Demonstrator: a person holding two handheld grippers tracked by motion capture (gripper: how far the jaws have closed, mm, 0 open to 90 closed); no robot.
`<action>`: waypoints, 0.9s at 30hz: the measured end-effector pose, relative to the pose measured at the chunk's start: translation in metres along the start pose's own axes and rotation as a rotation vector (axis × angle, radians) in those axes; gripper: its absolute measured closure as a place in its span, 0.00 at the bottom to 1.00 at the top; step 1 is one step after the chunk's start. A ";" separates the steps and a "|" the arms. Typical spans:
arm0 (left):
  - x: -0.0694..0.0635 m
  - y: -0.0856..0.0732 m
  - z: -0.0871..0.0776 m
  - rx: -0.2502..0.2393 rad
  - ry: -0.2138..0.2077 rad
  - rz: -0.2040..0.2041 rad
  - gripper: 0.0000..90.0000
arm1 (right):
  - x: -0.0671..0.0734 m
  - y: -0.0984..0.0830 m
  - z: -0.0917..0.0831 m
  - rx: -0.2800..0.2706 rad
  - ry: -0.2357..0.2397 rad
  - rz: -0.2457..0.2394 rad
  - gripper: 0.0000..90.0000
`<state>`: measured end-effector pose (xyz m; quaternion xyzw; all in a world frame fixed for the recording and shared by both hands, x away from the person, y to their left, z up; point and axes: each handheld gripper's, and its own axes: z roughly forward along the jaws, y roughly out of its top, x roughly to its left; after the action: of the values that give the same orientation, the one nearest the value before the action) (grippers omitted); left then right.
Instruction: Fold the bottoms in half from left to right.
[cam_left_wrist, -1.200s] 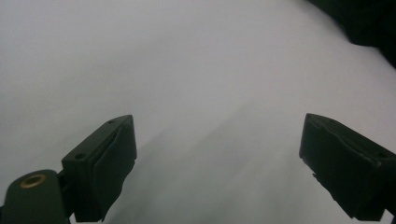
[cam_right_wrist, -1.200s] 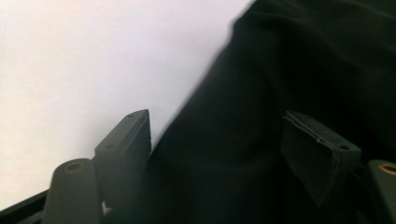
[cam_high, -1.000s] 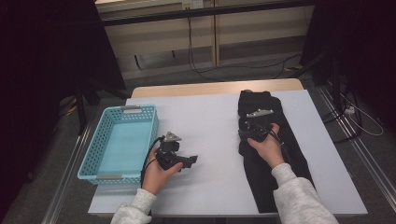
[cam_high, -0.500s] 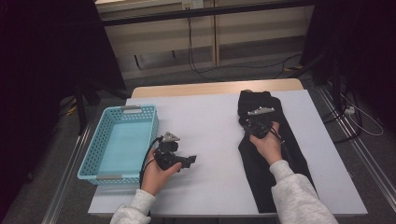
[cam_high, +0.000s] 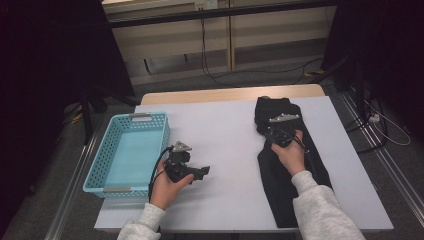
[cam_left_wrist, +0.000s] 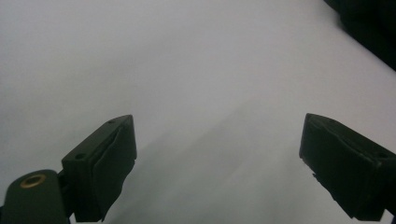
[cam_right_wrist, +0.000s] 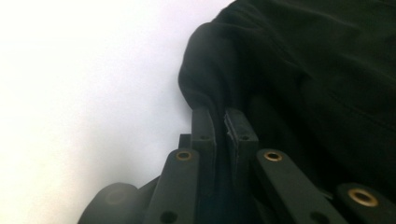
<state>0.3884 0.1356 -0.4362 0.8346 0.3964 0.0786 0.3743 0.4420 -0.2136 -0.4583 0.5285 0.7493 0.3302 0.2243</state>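
The black trousers (cam_high: 287, 165) lie stretched out on the right part of the desk (cam_high: 225, 130), well apart from the blue basket (cam_high: 131, 152) that I take as my landmark at the desk's left edge. I have the right tool (cam_high: 278, 131) down on the end of the trousers farthest from me. Its jaws have just been closing, and in the right gripper view (cam_right_wrist: 219, 122) they are nearly together with a fold of the cloth's edge pinched between them, so I read it as clamped on the fabric. My left tool (cam_high: 202, 171) hovers just beside the basket, on the side facing the trousers. In the left gripper view (cam_left_wrist: 217, 154) its jaws stand wide apart with nothing between them, just bare desk under them and a dark corner of the trousers at the far upper right.

As I judge it, the work is at its very start. The grip on one end is made, but the trousers are still flat and at full length, not folded or lifted, and the basket is empty. What is left, I think, is nearly everything: raise or fold the gripped end, bring the left tool across from the basket to help, and probably carry the bundle to the basket.
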 end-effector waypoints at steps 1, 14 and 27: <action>0.000 0.000 0.000 0.000 0.001 0.000 0.12 | 0.001 0.000 0.000 -0.001 0.006 0.003 0.93; 0.000 0.002 0.000 -0.008 0.007 -0.011 0.12 | 0.040 0.009 -0.002 -0.032 0.158 -0.071 0.93; 0.007 0.004 -0.008 -0.025 0.063 -0.040 0.11 | 0.128 0.009 0.003 0.011 0.437 -0.275 0.89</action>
<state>0.3920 0.1442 -0.4291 0.8189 0.4238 0.1022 0.3733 0.4066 -0.0900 -0.4519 0.3388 0.8467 0.3987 0.0969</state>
